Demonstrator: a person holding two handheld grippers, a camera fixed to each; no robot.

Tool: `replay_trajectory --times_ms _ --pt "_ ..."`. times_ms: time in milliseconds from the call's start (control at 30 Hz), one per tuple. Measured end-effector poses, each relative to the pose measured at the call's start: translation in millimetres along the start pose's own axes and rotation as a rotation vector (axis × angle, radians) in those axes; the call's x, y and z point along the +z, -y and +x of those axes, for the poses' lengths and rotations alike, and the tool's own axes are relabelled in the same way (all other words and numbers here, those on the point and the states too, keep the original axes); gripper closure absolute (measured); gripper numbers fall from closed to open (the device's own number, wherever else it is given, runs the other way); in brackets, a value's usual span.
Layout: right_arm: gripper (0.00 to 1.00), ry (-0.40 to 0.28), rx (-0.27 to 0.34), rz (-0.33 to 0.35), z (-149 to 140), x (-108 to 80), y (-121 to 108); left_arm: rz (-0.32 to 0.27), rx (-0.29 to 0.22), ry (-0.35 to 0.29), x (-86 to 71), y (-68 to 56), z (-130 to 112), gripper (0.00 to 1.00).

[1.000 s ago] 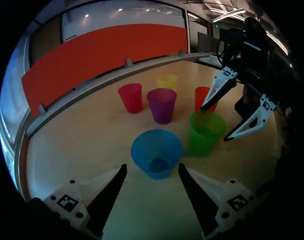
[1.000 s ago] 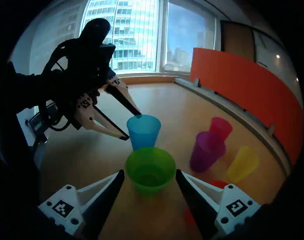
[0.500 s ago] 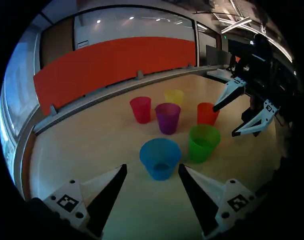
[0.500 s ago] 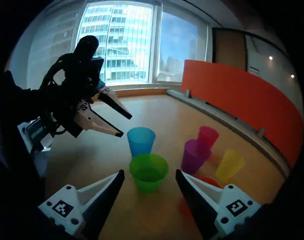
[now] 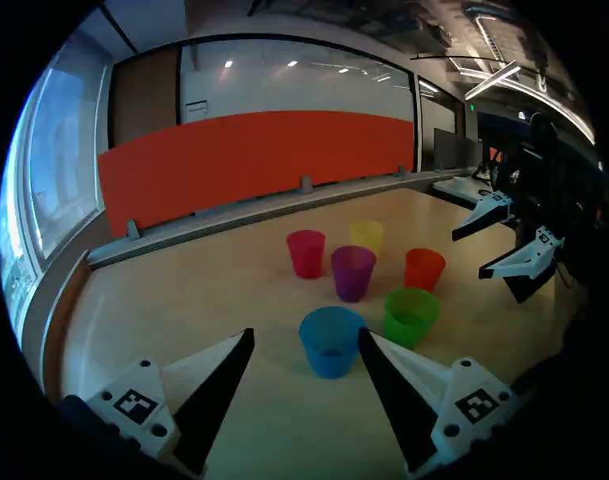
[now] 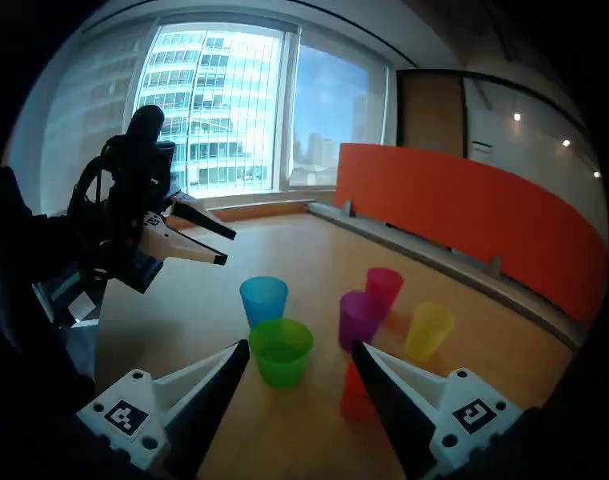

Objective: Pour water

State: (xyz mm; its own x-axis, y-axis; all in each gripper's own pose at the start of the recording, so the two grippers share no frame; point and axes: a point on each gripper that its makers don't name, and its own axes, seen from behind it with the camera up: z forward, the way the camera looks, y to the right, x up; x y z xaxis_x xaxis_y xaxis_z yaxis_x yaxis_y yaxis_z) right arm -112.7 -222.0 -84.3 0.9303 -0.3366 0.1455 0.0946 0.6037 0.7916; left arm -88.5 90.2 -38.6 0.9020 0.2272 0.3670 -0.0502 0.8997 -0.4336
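Fingers (image 5: 216, 384) on the left gripper (image 5: 304, 332) are spread wide and gripping nothing. The blue cup (image 5: 330, 352) sits on the table (image 5: 184, 304) just past the tips, a bit toward the right finger. The right gripper (image 6: 299, 344) is wide open too, with the green cup (image 6: 281, 352) standing just ahead between its tips. The purple cup (image 5: 353, 272), pink cup (image 5: 306, 253), yellow cup (image 5: 366, 236) and red cup (image 5: 424, 269) are bunched farther out.
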Motion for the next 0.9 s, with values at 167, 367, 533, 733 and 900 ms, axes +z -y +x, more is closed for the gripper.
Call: replay_trajectory --times_ms 167,367,533,733,900 --pt "0.0 -0.029 0.008 -0.037 6.6 -4.9 -2.8 0.036 -0.009 -0.044 -5.9 6.0 10.4 0.04" --pt "0.01 -0.08 0.046 -0.122 17.5 -12.5 -18.2 0.129 -0.015 -0.135 -14.0 21.2 24.4 0.04" --pt "0.01 -0.118 0.072 -0.235 21.5 -22.3 -43.8 0.213 -0.01 -0.2 -23.9 34.5 33.2 0.04" --pt "0.01 -0.182 0.101 -0.41 29.0 -43.7 -83.1 0.285 -0.038 -0.272 -34.4 45.7 40.5 0.04" --pt "0.01 -0.254 0.146 -0.597 33.8 -73.1 -122.8 0.328 -0.064 -0.318 -40.7 52.2 44.9 0.04"
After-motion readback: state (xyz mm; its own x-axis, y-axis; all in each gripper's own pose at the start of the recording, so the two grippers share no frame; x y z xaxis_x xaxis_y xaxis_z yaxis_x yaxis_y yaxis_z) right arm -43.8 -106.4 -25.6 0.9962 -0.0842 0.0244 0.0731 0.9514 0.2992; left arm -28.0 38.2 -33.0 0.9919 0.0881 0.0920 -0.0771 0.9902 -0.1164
